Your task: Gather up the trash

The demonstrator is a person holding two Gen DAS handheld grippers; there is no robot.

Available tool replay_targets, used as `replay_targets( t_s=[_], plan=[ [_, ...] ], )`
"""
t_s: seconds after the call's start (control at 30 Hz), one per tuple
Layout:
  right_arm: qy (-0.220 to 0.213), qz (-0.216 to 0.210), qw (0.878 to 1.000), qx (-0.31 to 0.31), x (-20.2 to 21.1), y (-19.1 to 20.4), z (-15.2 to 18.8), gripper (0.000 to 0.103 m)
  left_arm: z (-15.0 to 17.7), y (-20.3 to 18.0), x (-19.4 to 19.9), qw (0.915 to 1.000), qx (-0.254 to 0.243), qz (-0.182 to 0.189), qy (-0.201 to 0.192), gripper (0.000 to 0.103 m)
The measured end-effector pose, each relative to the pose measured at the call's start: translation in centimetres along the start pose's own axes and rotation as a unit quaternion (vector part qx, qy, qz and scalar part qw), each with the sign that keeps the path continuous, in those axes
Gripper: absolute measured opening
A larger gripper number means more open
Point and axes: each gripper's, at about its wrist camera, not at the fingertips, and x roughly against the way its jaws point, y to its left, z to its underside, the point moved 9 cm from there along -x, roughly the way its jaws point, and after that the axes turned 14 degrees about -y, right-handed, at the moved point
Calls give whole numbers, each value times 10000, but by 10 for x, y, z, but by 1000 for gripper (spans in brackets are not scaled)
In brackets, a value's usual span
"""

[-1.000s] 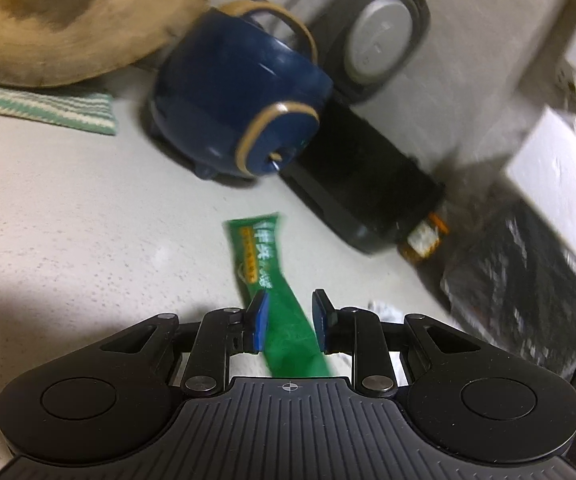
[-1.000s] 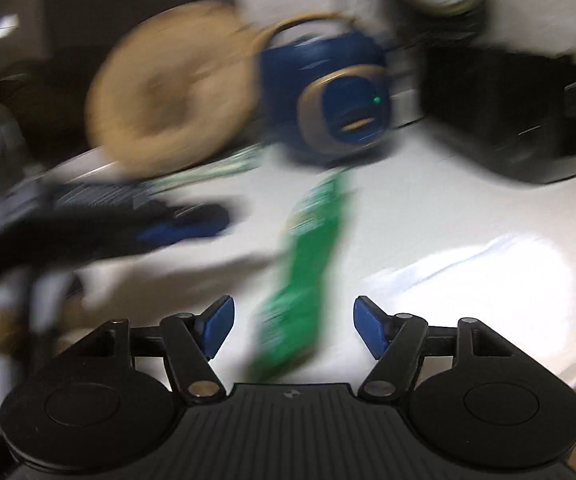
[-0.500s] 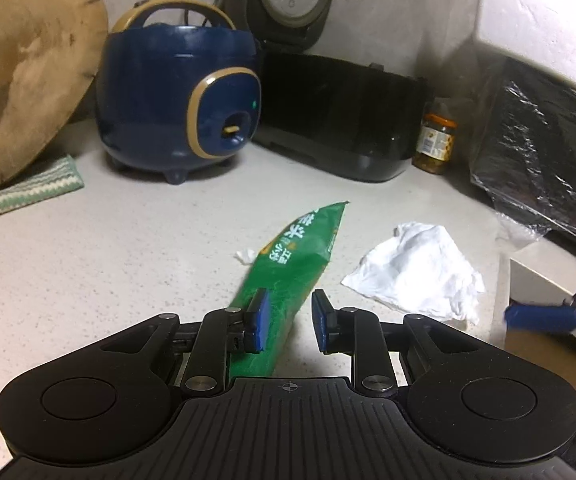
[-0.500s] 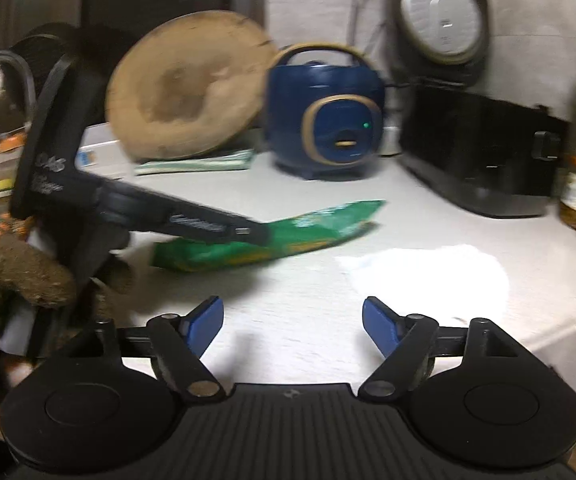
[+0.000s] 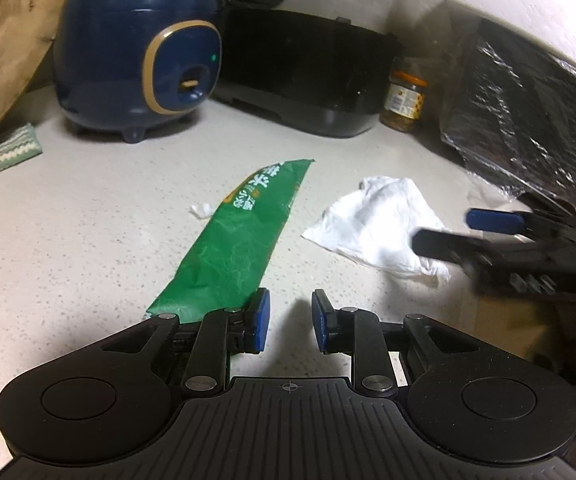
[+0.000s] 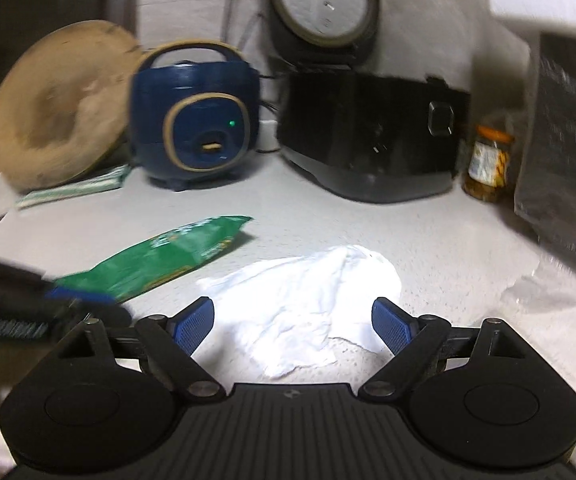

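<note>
- Speckled grey tabletop [image 5: 87, 208] in a kitchen corner, appliances pushed to the back wall, so the front stays free for the litter.
- Blue rice cooker [image 5: 139, 60] at back left with a green light on; black appliance [image 5: 308, 76] beside it, jar [image 5: 404, 100] tucked in the corner, round wooden board [image 6: 59, 108] leaning at the far left over a striped cloth [image 5: 3, 156].
- Green wrapper [image 5: 239, 248] lies flat on the tabletop, long axis running away from the camera, near end just left of the left tongs [image 5: 288, 320].
- Left tongs: slightly apart, nothing between them, bare tabletop shows in the gap. Wrapper sits beside the left finger, not pinched.
- Small white scrap [image 5: 201, 210] touches the wrapper's left edge.
- Crumpled white tissue [image 6: 304, 300] lies right of the wrapper, apart from it, and directly ahead of the right tongs [image 6: 294, 324].
- Right tongs: spread wide, empty, straddling the near side of the tissue; probably lined up this way to take it. Whether the pads touch it, cannot tell.
- Right tongs appear blurred in the left view, over the tissue's right edge.
- Judgement: both pieces of trash remain uncollected; no bin visible in either view.
- Risk: the thin tissue may tear or slip if pinched only at its edge.
</note>
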Motion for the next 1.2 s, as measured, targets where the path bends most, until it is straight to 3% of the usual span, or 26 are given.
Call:
replay_targets(
  t_s=[0.2, 0.27, 0.4, 0.5, 0.67, 0.83, 1.0, 1.1, 1.2],
  plan=[
    [420, 229, 9972, -580, -40, -12, 15, 90, -3, 1, 2, 9999, 90, -8, -71, 26],
    [380, 281, 9976, -507, -42, -11, 17, 93, -6, 0, 4, 9998, 133, 37, -146, 26],
    [412, 212, 9977, -487, -41, -10, 20, 95, -25, 2, 16, 9966, 433, 248, -660, 26],
    [339, 175, 9980, -512, -36, -12, 22, 97, -36, 14, 22, 9941, 395, -90, -1008, 26],
    [304, 59, 9991, -300, -28, -7, 27, 103, -23, 23, 3, 9973, 387, -303, -539, 26],
    [381, 71, 9992, -20, -26, -3, 30, 103, -17, 24, 0, 9978, 246, -446, -413, 25],
    [463, -134, 9988, 94, -21, 1, 31, 103, -10, 18, -3, 9992, 247, -195, -237, 24],
    [433, -363, 9983, 103, -9, 12, 31, 100, -2, 6, -4, 9984, 479, 308, 45, 24],
    [155, -411, 9984, 355, 8, 24, 24, 100, 0, -4, -3, 9995, 125, 299, 26, 24]
  ],
)
